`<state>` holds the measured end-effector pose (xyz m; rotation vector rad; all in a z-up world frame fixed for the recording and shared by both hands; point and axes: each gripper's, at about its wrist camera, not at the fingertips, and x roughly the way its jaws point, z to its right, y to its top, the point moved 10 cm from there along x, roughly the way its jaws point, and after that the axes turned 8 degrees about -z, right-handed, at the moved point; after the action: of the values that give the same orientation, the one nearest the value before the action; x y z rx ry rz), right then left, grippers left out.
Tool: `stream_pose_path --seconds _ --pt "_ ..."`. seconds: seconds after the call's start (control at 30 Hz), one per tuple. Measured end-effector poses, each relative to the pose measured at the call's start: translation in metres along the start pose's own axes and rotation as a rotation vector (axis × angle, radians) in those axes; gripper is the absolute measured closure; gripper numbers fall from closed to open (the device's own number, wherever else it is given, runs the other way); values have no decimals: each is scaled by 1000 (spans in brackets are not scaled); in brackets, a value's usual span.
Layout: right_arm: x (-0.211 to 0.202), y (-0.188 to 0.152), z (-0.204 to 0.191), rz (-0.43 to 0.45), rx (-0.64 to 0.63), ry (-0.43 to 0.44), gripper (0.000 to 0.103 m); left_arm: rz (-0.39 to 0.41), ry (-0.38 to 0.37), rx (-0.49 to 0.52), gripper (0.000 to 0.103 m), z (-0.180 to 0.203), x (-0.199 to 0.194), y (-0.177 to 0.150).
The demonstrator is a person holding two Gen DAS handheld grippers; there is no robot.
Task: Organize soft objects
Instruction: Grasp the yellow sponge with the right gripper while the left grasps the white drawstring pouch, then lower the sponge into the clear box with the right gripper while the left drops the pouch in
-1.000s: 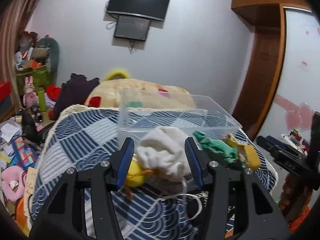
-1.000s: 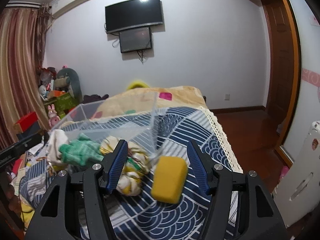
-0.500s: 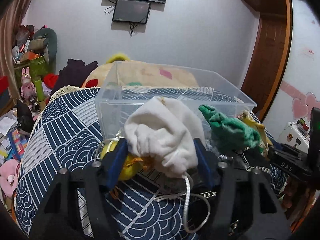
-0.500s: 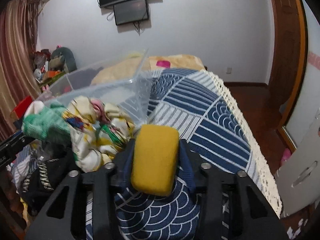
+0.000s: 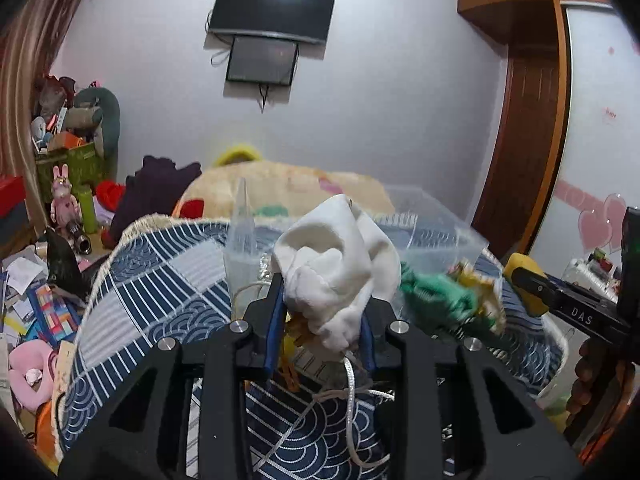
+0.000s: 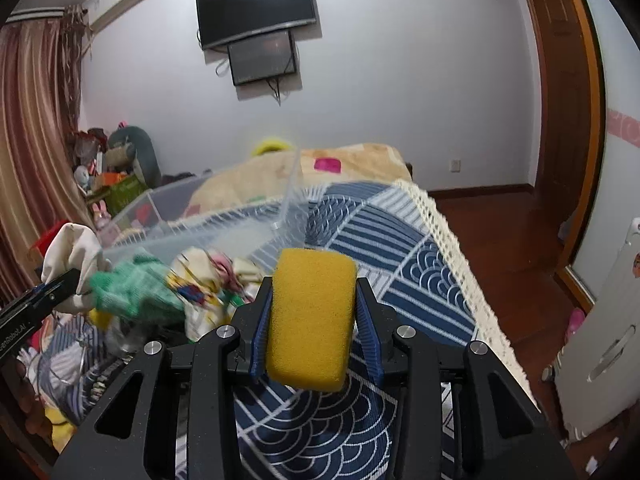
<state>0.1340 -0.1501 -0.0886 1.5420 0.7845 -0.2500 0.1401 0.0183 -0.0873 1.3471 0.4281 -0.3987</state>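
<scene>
My left gripper [image 5: 322, 320] is shut on a white cloth pouch [image 5: 340, 264] with a drawstring and holds it above the bed, in front of the clear plastic bin [image 5: 432, 224]. My right gripper [image 6: 312, 312] is shut on a yellow sponge [image 6: 310, 316], lifted over the blue patterned bedspread [image 6: 400, 264]. The pouch also shows at the left of the right wrist view [image 6: 74, 256]. A green knit item [image 5: 436, 300] and a yellow-patterned cloth [image 6: 204, 276] lie in a pile between the grippers, before the bin [image 6: 224, 216].
A beige blanket [image 5: 288, 188] lies behind the bin. Toys and clutter [image 5: 60, 216] fill the floor left of the bed. A wooden door [image 6: 560, 120] and bare floor [image 6: 500, 240] are to the right. A TV [image 5: 272, 8] hangs on the wall.
Both grippers closed, the left on the white pouch and the right on the yellow sponge, and both lifted them off the bed.
</scene>
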Motion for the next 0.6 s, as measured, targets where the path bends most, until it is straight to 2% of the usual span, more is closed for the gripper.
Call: stream_pose_path --seconds 0.37,0.6 --pt "-17 47 -38 94 -77 44 68 93 -1 3 72 -5 -31 51" --pt "-10 79 -57 133 -124 53 68 112 12 8 72 -13 -28 78"
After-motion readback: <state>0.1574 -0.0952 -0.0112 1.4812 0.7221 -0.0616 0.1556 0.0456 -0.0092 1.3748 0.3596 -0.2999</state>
